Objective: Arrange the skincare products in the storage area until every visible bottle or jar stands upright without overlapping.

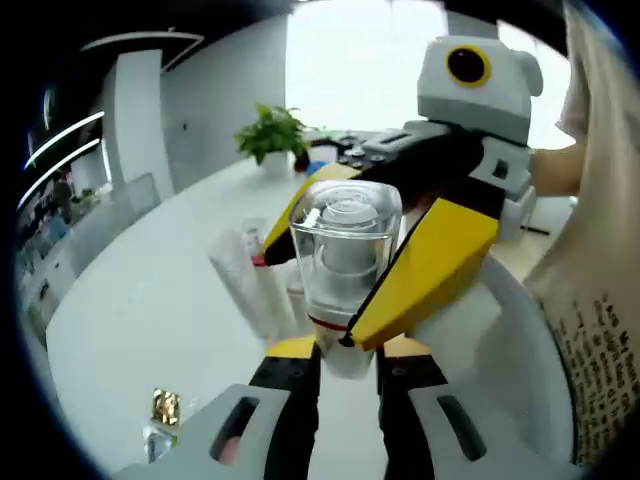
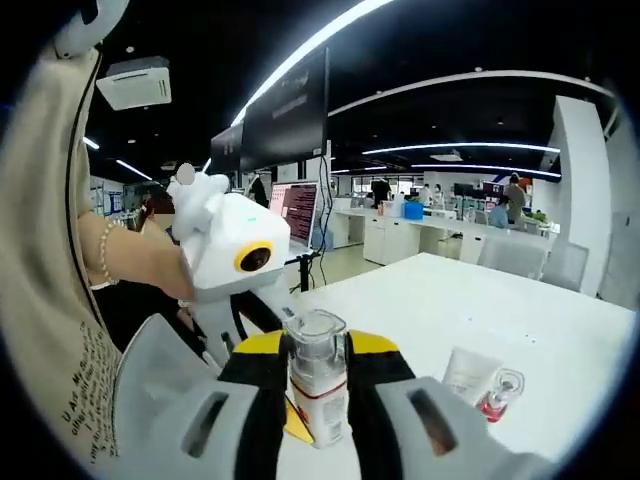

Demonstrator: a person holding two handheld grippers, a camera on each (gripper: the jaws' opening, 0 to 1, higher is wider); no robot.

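A small bottle (image 1: 345, 250) with a clear square cap, a white body and a red ring is held up above the white table (image 1: 150, 300). My left gripper (image 1: 348, 352) is shut on its lower body. My right gripper (image 1: 365, 235) comes in from the right, its yellow jaws pressed against the clear cap. In the right gripper view the same bottle (image 2: 318, 380) stands upright between my right gripper's (image 2: 316, 372) jaws, with the left gripper behind it. A white tube (image 1: 245, 285) is on the table behind the bottle. A white tube (image 2: 470, 375) and a small clear bottle with pink contents (image 2: 500, 392) lie on the table (image 2: 560, 330).
A small gold-topped item (image 1: 165, 405) sits near the table's front edge. A potted plant (image 1: 272, 130) stands at the far end. A person's printed shirt (image 1: 590, 330) is close on the right. An open office with desks and monitors (image 2: 300, 205) lies beyond.
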